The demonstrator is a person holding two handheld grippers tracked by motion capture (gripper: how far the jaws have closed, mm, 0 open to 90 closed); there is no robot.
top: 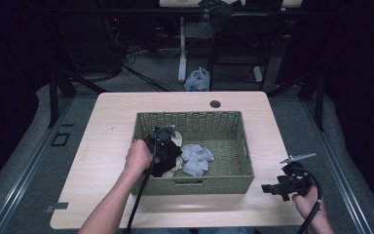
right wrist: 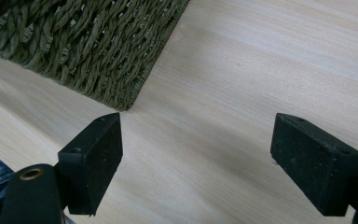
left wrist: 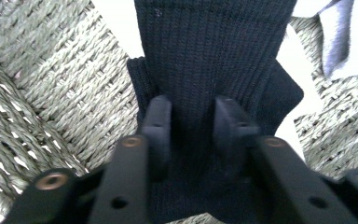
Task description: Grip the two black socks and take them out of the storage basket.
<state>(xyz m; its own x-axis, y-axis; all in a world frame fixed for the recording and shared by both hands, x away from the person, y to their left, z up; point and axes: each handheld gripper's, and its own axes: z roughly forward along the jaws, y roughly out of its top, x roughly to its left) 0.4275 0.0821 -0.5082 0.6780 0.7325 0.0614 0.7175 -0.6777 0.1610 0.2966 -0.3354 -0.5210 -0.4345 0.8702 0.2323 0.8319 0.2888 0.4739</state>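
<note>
A black sock (left wrist: pixel 214 51) is pinched between the jaws of the left claw (left wrist: pixel 193 123) inside the woven basket (top: pixel 241 146), at its left end, beside a grey sock (top: pixel 197 158). The right claw (right wrist: pixel 196 163) is held wide apart and empty over the table (right wrist: pixel 261 70), near the basket's corner.

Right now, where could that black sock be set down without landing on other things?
Free: the basket floor's right half and back strip, plus bare table left of and behind the basket. Crowded: the basket's front-left, where the left tongs pinch the black sock beside the grey socks.
</note>
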